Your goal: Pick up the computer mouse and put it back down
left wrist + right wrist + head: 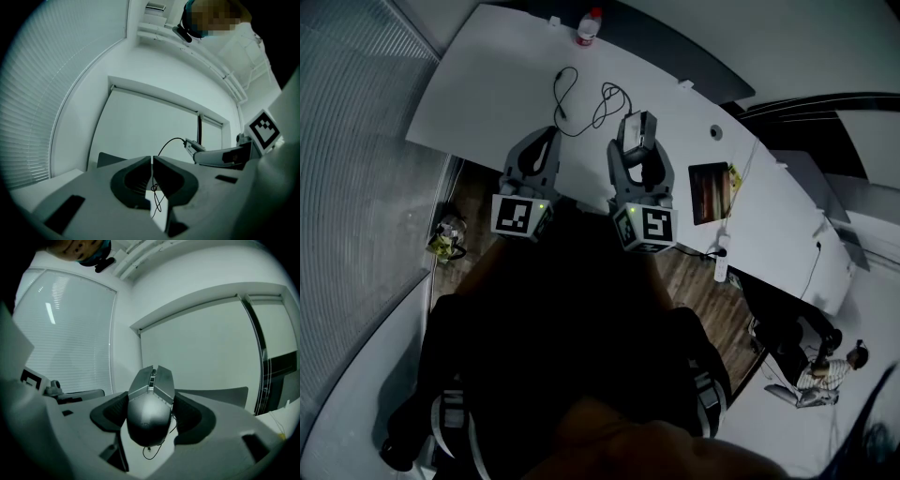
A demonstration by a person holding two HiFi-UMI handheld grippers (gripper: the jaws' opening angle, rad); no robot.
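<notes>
We see a big white worktop (478,94); over its near edge we hold the left gripper (152,169), its jaws pressed together with nothing in them; beside it the right gripper (638,157) squeezes the grey computer mouse (149,420) from both sides, over the middle of the worktop; a thin black cable (565,92) lies in loops just past them; a small bottle (589,26) sits at the far edge.
</notes>
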